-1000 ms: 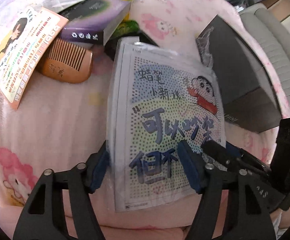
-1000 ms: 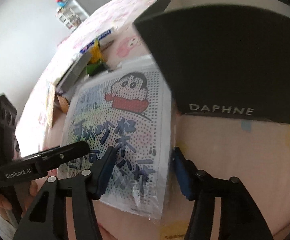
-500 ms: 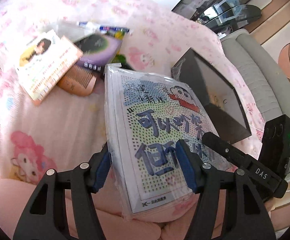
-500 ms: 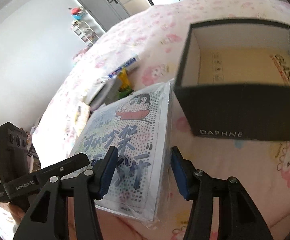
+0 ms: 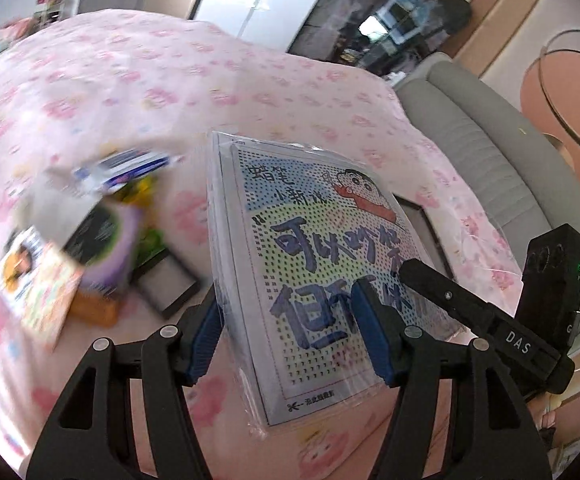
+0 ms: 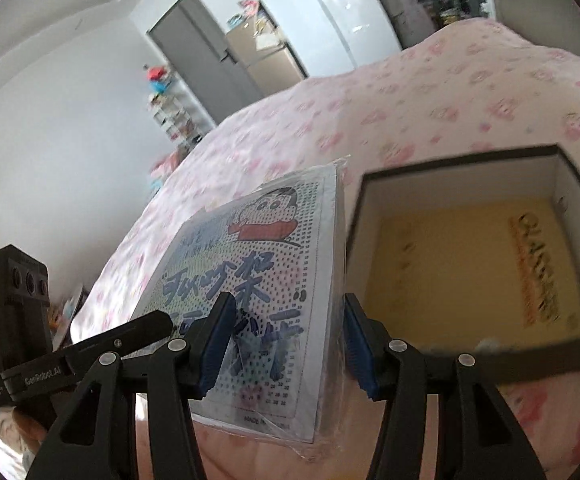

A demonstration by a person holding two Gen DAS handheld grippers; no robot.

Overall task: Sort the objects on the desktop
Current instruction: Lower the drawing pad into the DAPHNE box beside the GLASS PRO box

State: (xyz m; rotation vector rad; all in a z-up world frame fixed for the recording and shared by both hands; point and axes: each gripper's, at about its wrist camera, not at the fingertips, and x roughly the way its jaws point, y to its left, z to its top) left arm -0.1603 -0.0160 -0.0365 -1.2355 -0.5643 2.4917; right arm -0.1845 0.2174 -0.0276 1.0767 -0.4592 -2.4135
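Wrapped book [image 5: 310,264] apparently in both grippers

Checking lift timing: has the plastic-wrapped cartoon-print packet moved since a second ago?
Yes. The plastic-wrapped cartoon-print packet has risen: earlier it lay below the open black cardboard box's wall; now its top edge sits level with the rim and the box's yellow floor shows.

The plastic-wrapped booklet [image 5: 322,280] is white with a dotted cover fading from blue to green and yellow, dark blue brush lettering and a cartoon boy in red. The bedspread [image 5: 169,92] is pale pink with pink cartoon figures. The box [image 6: 470,264] is black outside, white-walled, its floor yellowish, perhaps card
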